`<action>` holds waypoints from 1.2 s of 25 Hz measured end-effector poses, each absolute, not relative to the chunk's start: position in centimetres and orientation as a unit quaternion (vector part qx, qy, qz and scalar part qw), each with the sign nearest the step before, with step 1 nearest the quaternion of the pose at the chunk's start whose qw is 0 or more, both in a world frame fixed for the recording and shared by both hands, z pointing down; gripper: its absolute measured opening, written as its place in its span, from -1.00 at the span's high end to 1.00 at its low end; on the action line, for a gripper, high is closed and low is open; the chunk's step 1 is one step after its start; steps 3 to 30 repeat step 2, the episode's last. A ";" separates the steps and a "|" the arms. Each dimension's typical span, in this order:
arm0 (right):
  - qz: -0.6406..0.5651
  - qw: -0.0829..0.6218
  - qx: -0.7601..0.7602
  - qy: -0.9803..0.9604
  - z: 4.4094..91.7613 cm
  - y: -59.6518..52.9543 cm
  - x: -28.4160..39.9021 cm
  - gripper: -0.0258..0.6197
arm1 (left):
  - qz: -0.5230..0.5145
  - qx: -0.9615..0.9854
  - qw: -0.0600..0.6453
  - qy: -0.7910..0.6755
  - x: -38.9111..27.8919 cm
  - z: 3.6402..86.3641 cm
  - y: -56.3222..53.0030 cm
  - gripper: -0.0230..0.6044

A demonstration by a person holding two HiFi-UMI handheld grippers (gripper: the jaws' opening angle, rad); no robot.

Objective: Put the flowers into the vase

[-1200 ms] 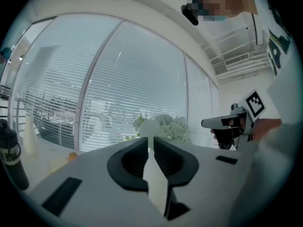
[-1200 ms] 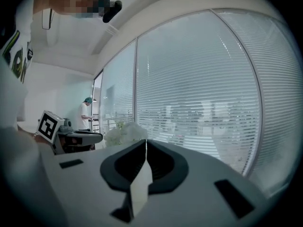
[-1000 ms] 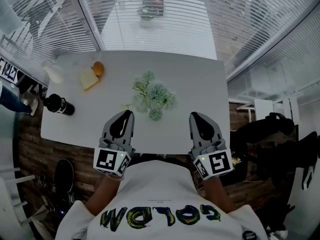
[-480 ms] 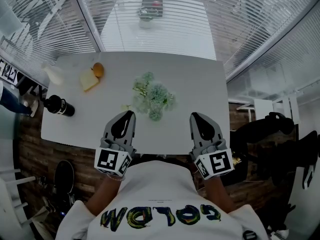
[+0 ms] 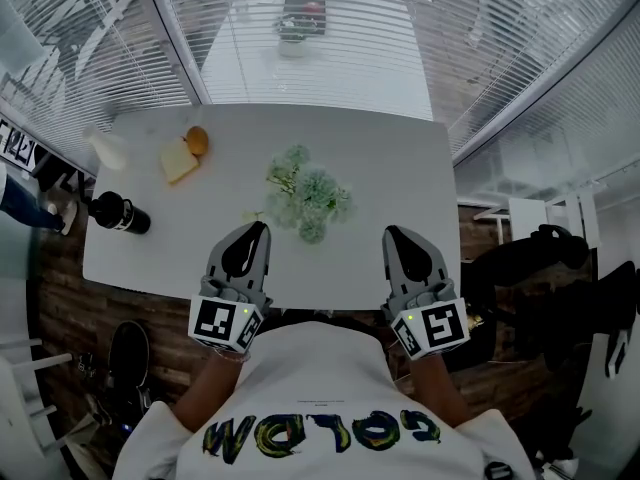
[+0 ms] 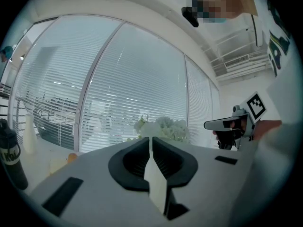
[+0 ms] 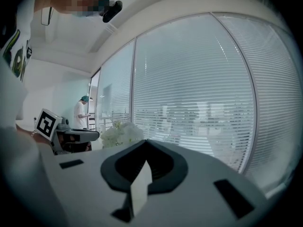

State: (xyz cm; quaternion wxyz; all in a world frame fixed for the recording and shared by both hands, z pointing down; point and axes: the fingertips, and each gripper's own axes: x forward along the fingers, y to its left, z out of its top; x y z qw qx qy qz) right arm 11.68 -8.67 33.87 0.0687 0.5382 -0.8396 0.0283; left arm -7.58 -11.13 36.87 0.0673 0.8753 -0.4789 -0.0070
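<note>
1. White table (image 5: 380, 158) under slatted blinds (image 5: 330, 38), head view: flowers (image 5: 308, 193) lie mid-table. Left tool (image 5: 257, 228) and right tool (image 5: 393, 234) sit at the near edge, one on each side of the flowers, touching neither. Dark bottle (image 5: 118, 211) far left.
2. Left gripper view: jaws together, nothing between them. Flowers just beyond the tips.
3. Right gripper view: jaws together, empty. Flowers ahead, to the left.

An office, it seems: glass walls with slatted blinds (image 5: 480, 38) across the upper frame, a white bench (image 5: 390, 178) before them, another table (image 5: 340, 78) behind the glass, wood floor (image 5: 60, 288) lower left.
</note>
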 end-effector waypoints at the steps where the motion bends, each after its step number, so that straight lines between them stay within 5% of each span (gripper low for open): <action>1: 0.029 0.068 0.540 -0.839 33.9 -8.7 11.7 0.89 | -0.008 0.875 0.068 -0.480 -7.7 36.9 -11.2 0.82; 30: 0.030 0.067 0.541 -0.838 33.9 -8.8 11.7 0.89 | -0.008 0.874 0.070 -0.480 -7.7 37.0 -11.3 0.82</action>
